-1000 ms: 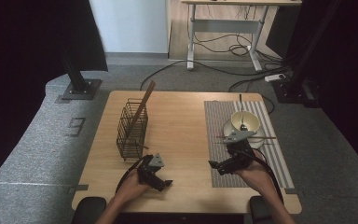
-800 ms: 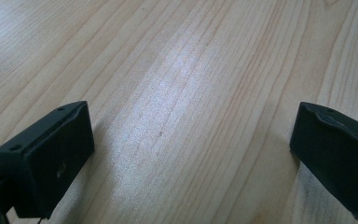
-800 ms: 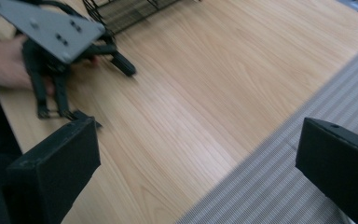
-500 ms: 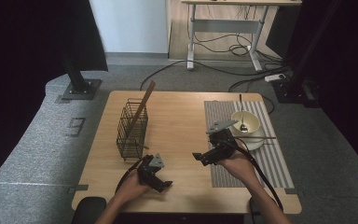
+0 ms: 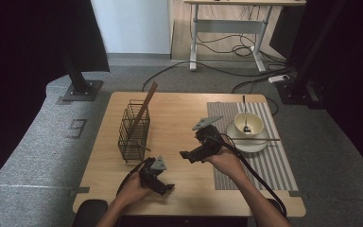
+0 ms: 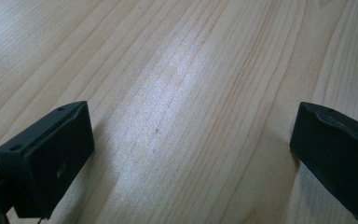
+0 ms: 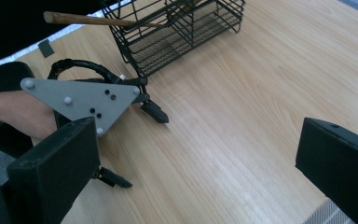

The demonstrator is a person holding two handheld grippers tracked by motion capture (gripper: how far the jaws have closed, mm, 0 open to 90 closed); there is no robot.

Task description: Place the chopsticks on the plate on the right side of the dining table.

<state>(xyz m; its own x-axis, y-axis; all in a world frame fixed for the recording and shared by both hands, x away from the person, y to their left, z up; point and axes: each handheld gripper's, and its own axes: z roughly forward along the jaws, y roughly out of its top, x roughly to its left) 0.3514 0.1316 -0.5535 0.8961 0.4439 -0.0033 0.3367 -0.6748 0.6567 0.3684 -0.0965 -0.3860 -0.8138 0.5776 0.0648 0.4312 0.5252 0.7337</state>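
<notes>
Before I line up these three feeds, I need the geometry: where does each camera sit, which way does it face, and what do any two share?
High view: above the person's side, looking forward and down on the table; forearms, left gripper, right gripper.
Left gripper view: rides the left gripper, facing bare tabletop between its open jaws.
Right gripper view: rides the right gripper, facing the left gripper and wire basket.
Shared: high and right gripper views both show basket, chopstick, left gripper.
</notes>
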